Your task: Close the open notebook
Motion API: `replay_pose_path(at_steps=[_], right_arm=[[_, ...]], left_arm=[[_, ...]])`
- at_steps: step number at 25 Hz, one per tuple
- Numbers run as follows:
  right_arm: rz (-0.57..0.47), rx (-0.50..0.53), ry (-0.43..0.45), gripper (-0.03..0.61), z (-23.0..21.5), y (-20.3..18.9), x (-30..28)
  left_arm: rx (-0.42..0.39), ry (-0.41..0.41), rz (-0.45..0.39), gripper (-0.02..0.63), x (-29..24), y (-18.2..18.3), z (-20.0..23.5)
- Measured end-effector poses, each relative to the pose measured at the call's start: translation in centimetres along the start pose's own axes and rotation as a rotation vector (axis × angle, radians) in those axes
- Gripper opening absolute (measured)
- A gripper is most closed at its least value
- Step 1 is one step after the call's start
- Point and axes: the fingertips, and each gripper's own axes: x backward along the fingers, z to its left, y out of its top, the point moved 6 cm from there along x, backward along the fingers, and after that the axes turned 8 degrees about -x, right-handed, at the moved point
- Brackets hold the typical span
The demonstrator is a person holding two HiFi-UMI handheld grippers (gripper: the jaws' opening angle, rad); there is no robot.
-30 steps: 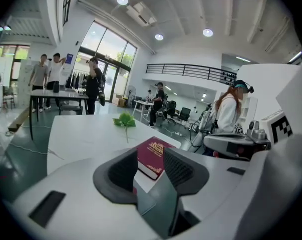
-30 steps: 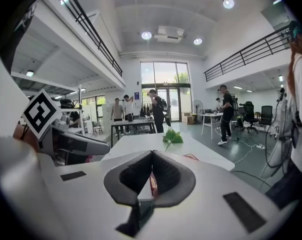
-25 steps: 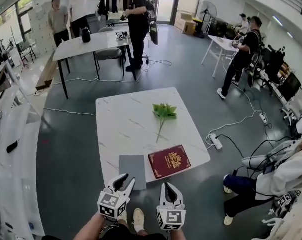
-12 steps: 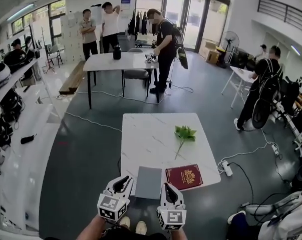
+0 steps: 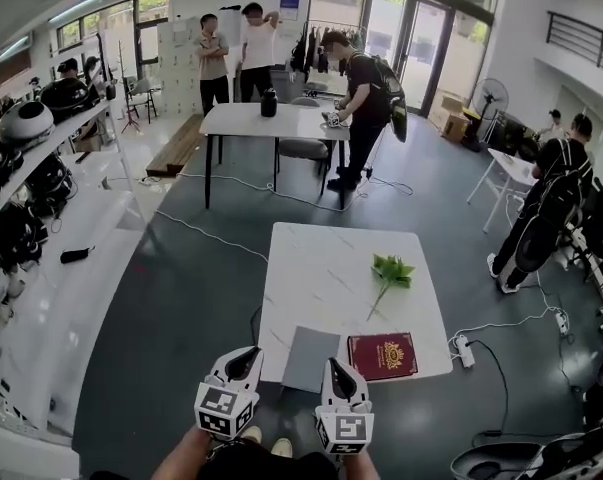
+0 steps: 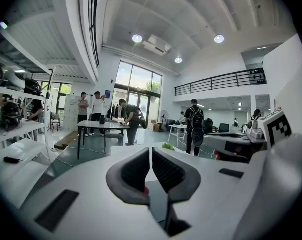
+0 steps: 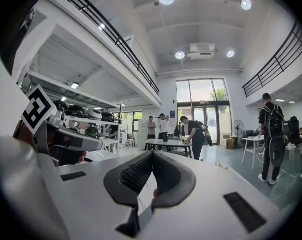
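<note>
The red notebook (image 5: 382,355) with a gold emblem lies closed on the near right corner of the white table (image 5: 321,268). A grey sheet (image 5: 311,358) lies flat just left of it. My left gripper (image 5: 243,356) (image 6: 151,149) hangs before the table's near edge, its jaws closing to a thin slit with nothing between them. My right gripper (image 5: 334,366) (image 7: 152,153) is beside it, shut and empty, its tips in front of the grey sheet. Both point about level over the table and touch nothing.
A green leafy sprig (image 5: 389,273) lies mid-table, right of centre. A power strip (image 5: 463,349) and cables lie on the floor to the right. Shelves with helmets (image 5: 21,128) run along the left. People stand round a far table (image 5: 271,120).
The left gripper's jaws have come together from wide apart. Both grippers have risen and drawn back from the table, and the view now takes in more of the room. The notebook has not moved.
</note>
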Motion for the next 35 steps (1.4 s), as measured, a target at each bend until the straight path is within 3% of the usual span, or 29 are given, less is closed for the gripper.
replay_pose_path(at_steps=[9,35], right_arm=[[0.006,-0.002,0.036,0.017,0.45,-0.53,-0.94],[0.015,0.002,0.025,0.017,0.61,-0.69,-1.0]], left_arm=[[0.003,0.035,0.005,0.034,0.33,-0.57,0.74],[-0.019,0.017,0.01,0.034,0.16,-0.34,0.73]])
